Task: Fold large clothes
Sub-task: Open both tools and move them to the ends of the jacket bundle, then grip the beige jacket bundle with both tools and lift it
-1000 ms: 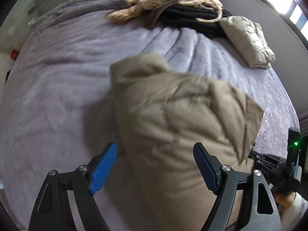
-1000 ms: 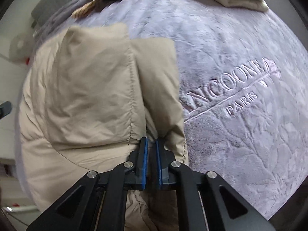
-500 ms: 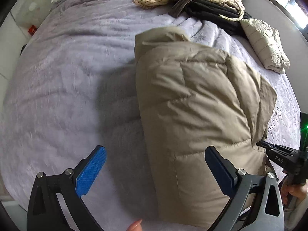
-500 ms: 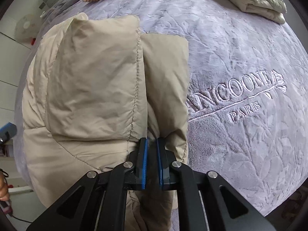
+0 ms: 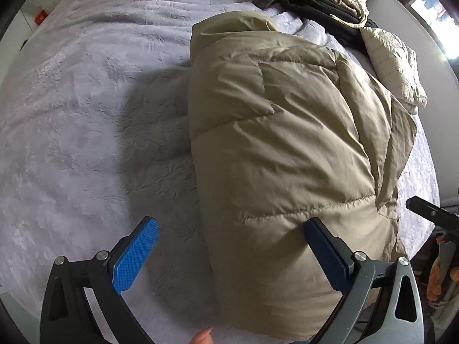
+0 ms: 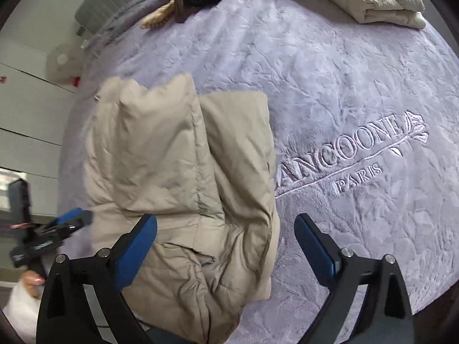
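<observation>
On the lilac blanket [image 6: 358,91] – bare rightward – the folded beige jacket [image 5: 287,149] lies free: left gripper [image 5: 229,246] fingers spread, right gripper [image 6: 226,240] fingers opening.

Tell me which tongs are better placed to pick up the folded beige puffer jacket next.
Probably left: the left tongs stand open astride the beige puffer jacket edge, while the right tongs are opening, just releasing its corner.

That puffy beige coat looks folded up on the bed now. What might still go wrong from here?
1. The coat is puffy, and the right gripper is opening with nothing pressed between its jaws, so the folded flap may spring back open.
2. The bundle lies near the edge of the bed, so its near end could slide off.
3. The left gripper is open, one finger over the coat, and might snag it.
</observation>
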`<state>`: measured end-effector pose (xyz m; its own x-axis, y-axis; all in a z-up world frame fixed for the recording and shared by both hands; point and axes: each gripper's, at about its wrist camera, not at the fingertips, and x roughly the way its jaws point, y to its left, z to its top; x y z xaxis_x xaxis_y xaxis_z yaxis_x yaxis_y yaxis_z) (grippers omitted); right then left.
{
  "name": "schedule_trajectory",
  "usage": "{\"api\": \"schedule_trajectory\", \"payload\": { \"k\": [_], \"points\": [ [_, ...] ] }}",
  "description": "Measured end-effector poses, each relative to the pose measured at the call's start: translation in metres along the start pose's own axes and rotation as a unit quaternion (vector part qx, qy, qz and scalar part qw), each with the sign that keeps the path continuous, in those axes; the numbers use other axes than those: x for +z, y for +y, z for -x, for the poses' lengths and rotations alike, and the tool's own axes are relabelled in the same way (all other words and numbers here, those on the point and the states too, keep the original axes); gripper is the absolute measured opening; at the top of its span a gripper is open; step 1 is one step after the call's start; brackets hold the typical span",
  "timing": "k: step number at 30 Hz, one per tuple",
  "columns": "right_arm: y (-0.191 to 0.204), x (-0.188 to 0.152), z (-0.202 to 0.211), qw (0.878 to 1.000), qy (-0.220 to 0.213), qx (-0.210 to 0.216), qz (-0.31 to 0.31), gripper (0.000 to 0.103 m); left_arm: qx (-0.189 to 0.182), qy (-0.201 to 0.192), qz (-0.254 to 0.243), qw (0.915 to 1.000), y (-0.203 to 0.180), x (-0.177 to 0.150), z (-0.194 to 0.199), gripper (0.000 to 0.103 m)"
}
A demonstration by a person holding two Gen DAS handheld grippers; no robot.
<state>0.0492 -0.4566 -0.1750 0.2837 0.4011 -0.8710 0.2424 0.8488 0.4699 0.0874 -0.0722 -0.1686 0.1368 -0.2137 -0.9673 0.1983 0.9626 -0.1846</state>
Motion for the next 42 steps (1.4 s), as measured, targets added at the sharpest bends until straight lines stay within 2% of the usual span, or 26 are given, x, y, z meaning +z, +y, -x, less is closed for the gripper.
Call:
{"api": "schedule_trajectory", "payload": {
  "k": [2, 4, 7, 9, 12, 17, 21, 26, 31, 34, 42],
  "points": [
    [-0.003, 0.003, 0.004, 1.0, 0.005, 0.015, 0.002, 0.103, -0.011, 0.006, 0.002, 0.9999, 0.003, 0.003, -0.003, 0.103],
    [-0.001, 0.004, 0.004, 1.0, 0.008, 0.028, 0.008, 0.103, -0.028, 0.013, 0.005, 0.9995, 0.007, 0.005, -0.004, 0.103],
    [-0.008, 0.002, 0.007, 0.999, 0.019, 0.042, 0.008, 0.103, -0.095, 0.024, 0.021, 0.9949, 0.021, 0.011, -0.003, 0.103],
    [-0.002, 0.001, 0.004, 0.999, 0.023, 0.039, 0.01, 0.103, -0.148, 0.031, 0.04, 0.9877, 0.034, 0.014, -0.004, 0.103],
    [0.0, -0.006, -0.009, 0.999, 0.03, 0.035, 0.01, 0.103, -0.204, 0.047, 0.062, 0.9759, 0.053, 0.019, -0.013, 0.103],
    [-0.003, -0.002, -0.027, 0.998, 0.054, 0.034, 0.015, 0.103, -0.253, 0.069, 0.067, 0.9627, 0.056, 0.023, -0.035, 0.103],
    [-0.004, 0.001, -0.036, 0.995, 0.078, 0.062, 0.025, 0.103, -0.296, 0.071, 0.065, 0.9503, 0.055, 0.028, -0.043, 0.103],
    [-0.01, 0.009, -0.065, 0.992, 0.106, 0.069, 0.03, 0.103, -0.316, 0.08, 0.062, 0.9435, 0.061, 0.04, -0.062, 0.103],
    [-0.017, 0.019, -0.101, 0.982, 0.134, 0.13, 0.015, 0.103, -0.34, 0.093, 0.068, 0.9333, 0.065, 0.044, -0.087, 0.103],
    [-0.018, 0.025, -0.118, 0.973, 0.149, 0.174, 0.009, 0.103, -0.344, 0.096, 0.061, 0.9322, 0.062, 0.047, -0.1, 0.103],
    [-0.015, 0.04, -0.145, 0.958, 0.164, 0.234, 0.0, 0.103, -0.354, 0.104, 0.097, 0.9245, 0.058, 0.042, -0.128, 0.103]
  ]
}}
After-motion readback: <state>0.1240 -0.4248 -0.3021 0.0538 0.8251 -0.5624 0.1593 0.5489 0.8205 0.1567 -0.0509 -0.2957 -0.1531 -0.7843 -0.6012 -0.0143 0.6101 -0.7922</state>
